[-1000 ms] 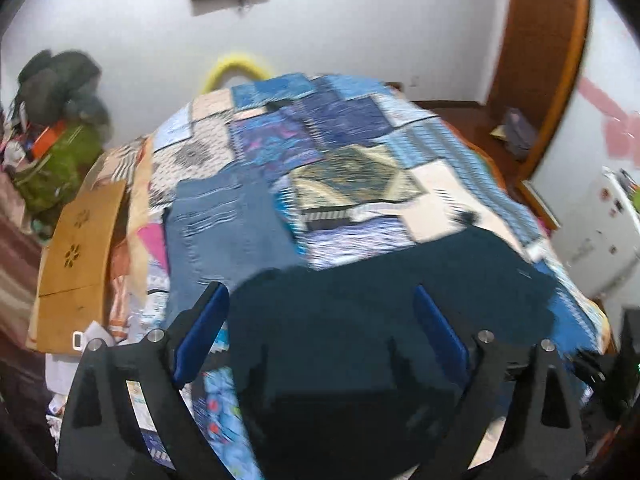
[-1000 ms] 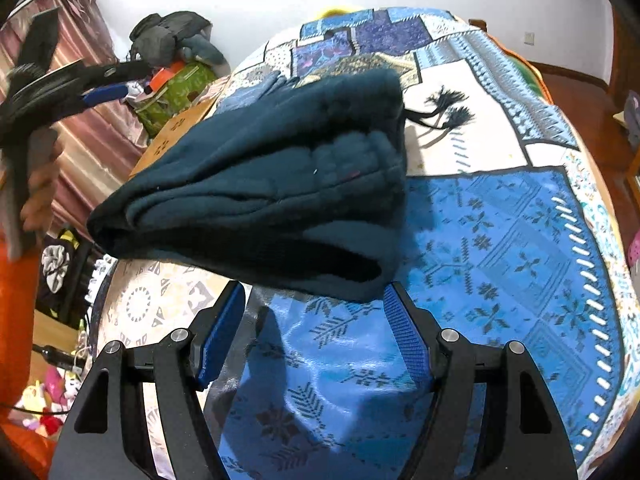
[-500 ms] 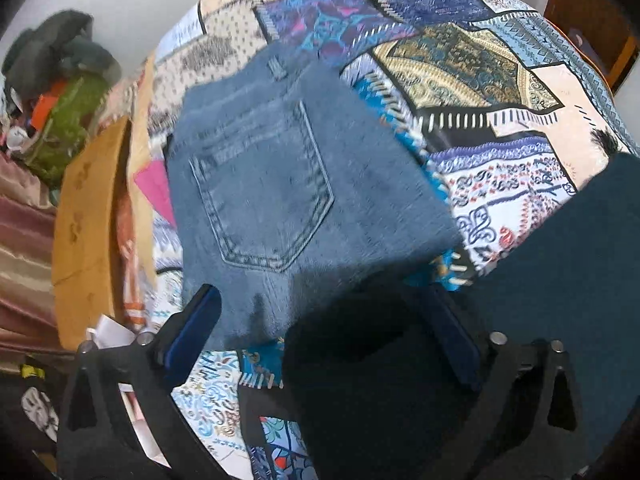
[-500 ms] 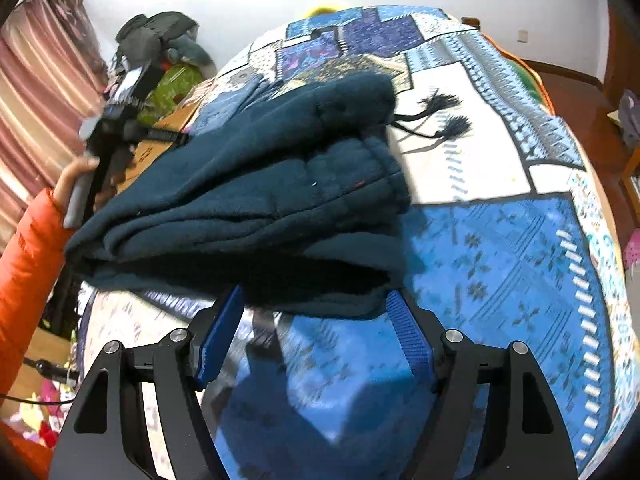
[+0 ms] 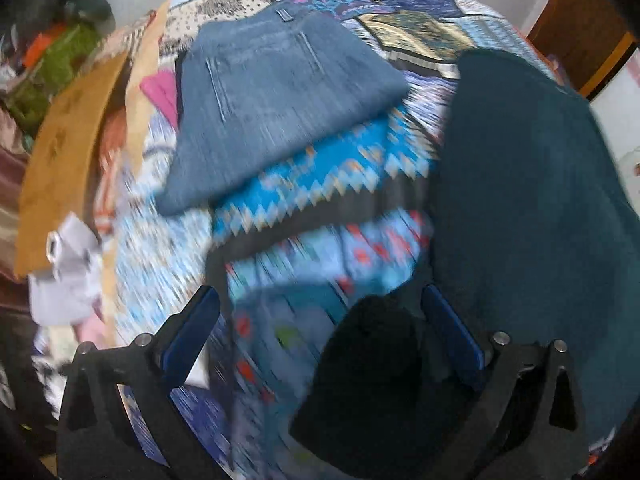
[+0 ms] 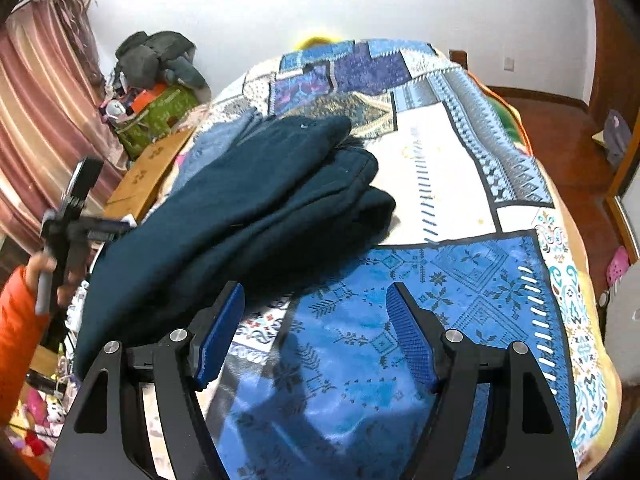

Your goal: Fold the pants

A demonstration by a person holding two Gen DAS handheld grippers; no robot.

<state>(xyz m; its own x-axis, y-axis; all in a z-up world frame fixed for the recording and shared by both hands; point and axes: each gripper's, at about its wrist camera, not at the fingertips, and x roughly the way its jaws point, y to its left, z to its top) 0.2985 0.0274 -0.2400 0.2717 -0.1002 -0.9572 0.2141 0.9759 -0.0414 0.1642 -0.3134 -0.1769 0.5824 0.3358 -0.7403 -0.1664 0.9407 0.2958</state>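
The dark teal fleece pants (image 6: 256, 208) lie folded in a thick stack on the patchwork bedspread (image 6: 460, 264). In the left wrist view they fill the right side (image 5: 532, 208). My right gripper (image 6: 316, 312) is open and empty, just in front of the stack's near edge, apart from it. My left gripper (image 5: 320, 320) is open and empty, above the bed to the left of the pants; this view is motion-blurred. The left gripper also shows at the far left of the right wrist view (image 6: 76, 216), held by a hand in an orange sleeve.
Folded blue jeans (image 5: 272, 96) lie on the bed beyond the left gripper. A wooden board (image 5: 68, 140) and clutter stand along the bed's left side. A green box (image 6: 160, 116) and a grey bag (image 6: 156, 56) are by the curtain. Wooden floor lies to the right.
My left gripper has swung left off the teal pants and now hangs open over bare bedspread beside them. My right gripper has pulled back and risen a little from the stack.
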